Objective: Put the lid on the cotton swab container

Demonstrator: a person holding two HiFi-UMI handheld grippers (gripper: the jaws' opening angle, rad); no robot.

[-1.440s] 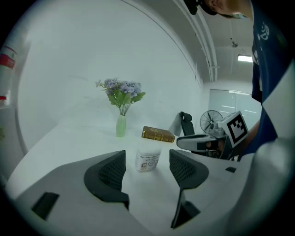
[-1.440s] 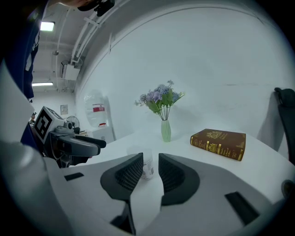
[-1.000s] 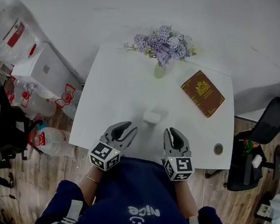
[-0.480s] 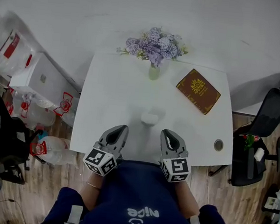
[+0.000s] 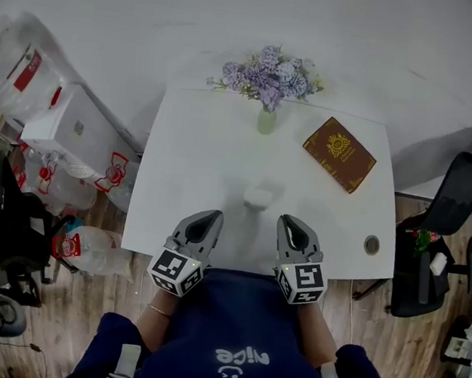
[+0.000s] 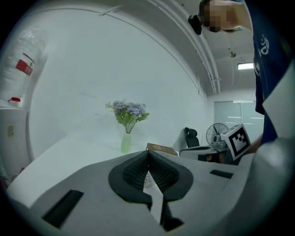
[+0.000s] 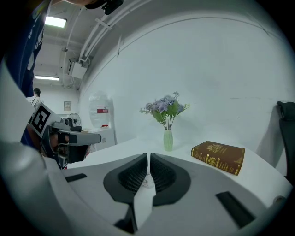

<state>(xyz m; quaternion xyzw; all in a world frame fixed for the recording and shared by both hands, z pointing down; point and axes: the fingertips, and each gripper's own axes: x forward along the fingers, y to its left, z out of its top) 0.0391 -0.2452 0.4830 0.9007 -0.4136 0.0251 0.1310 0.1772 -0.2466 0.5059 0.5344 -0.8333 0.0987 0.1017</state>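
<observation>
Container (image 5: 257,198) stands just beyond and between the left hand-held gripper (image 5: 210,217) and right hand-held gripper (image 5: 287,223), both closed on nothing, on the bench (image 5: 189,155). Lid on or off: too small to tell; if off, seat it level.

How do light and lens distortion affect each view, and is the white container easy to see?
Head view: even light, but the white container nearly blends into the white table. Left gripper view: strong fisheye, dark round border. Right gripper view: same curving; book sharp.

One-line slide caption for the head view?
Shut left gripper and right gripper hover at the table edge, white container just ahead.
</observation>
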